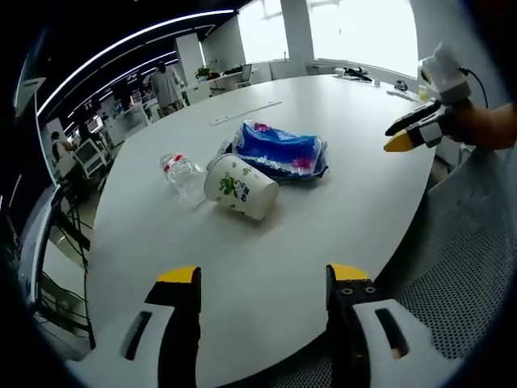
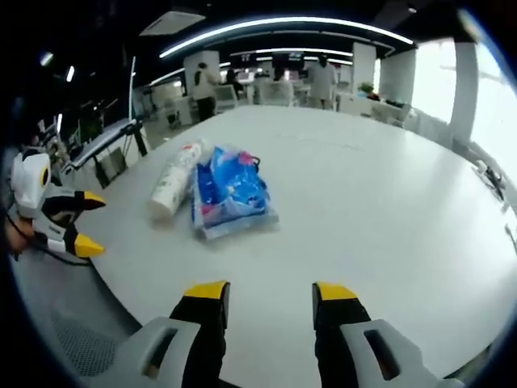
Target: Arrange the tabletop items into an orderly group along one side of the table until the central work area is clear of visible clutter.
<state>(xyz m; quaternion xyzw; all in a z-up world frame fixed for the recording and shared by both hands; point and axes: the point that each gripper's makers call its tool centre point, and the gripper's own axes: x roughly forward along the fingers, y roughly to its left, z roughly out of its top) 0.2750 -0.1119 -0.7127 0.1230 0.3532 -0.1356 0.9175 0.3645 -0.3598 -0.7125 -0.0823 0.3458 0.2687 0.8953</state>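
Note:
A white paper cup (image 1: 241,187) with a green print lies on its side on the white table (image 1: 266,250), touching a clear plastic bottle (image 1: 184,176) on its left. A blue tissue pack (image 1: 281,152) lies just behind the cup. My left gripper (image 1: 264,279) is open and empty, short of the cup, near the table edge. My right gripper (image 1: 392,139) hovers over the table's right edge. In the right gripper view, that gripper (image 2: 271,295) is open and empty, the cup (image 2: 172,192) lies left of the pack (image 2: 230,194), and the left gripper (image 2: 101,226) hangs off the table's left edge.
A thin white strip (image 1: 246,111) and small dark items (image 1: 355,74) lie at the far end of the table. A grey mesh chair (image 1: 468,267) stands by the right edge. People stand among desks (image 2: 210,89) beyond the table.

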